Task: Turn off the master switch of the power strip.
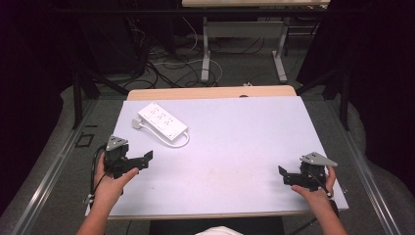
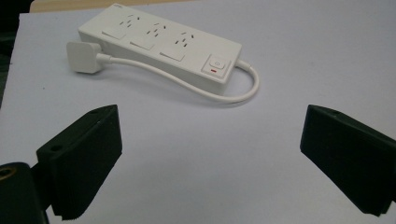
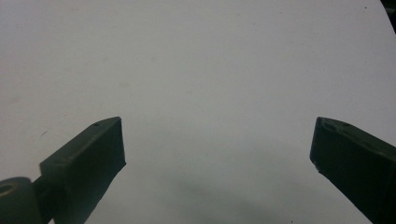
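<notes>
Power strip (image 2: pixel 161 49) socket markings are too small to read (its far end cut off).

We are looking down on a white table (image 1: pixel 235 142) where a white power strip (image 1: pixel 162 120) is lying at the far left, its cord (image 1: pixel 180 143) looping beside it toward its plug (image 1: pixel 136 124). We are seeing the left gripper (image 1: pixel 145 159) held in a hand (image 1: pixel 110 184) near the strip, not touching it. The right gripper (image 1: pixel 284 175) is resting low at the table's right edge, well apart. Cables are trailing across the floor (image 1: pixel 244 63) beyond.
</notes>
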The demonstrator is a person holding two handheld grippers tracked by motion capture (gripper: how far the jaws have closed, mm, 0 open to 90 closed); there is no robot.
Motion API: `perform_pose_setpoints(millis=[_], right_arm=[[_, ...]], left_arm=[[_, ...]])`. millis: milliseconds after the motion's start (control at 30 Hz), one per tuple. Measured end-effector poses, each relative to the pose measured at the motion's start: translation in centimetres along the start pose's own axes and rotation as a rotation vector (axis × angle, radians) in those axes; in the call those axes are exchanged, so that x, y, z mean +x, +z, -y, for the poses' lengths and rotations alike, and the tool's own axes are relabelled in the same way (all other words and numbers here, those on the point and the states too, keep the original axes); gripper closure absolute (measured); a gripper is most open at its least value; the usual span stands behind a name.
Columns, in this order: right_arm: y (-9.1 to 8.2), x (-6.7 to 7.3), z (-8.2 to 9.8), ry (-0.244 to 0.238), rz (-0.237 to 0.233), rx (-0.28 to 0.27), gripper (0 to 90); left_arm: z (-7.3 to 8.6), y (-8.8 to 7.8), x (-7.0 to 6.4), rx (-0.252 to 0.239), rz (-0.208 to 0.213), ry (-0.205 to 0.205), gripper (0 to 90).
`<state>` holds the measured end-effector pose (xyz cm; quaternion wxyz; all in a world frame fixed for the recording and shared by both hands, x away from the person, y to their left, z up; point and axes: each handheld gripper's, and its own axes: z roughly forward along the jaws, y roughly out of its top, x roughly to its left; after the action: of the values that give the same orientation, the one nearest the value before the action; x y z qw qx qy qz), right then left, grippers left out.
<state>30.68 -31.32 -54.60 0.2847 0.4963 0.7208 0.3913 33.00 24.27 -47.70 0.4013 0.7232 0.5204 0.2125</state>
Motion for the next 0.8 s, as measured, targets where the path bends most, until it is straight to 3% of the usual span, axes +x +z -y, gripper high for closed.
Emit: perform_pose_setpoints(millis=[267, 800], right_arm=[[0.0, -0.1, 0.0, 0.002, -0.006, 0.001, 2.8], [0.0, -0.1, 0.0, 0.003, -0.006, 0.002, 2.9]], left_arm=[[-1.1, -0.2, 0.0, 0.017, 0.003, 0.002, 7.1], [-3.4, -0.5, -0.4, 0.061, 0.016, 0.051, 9.9]])
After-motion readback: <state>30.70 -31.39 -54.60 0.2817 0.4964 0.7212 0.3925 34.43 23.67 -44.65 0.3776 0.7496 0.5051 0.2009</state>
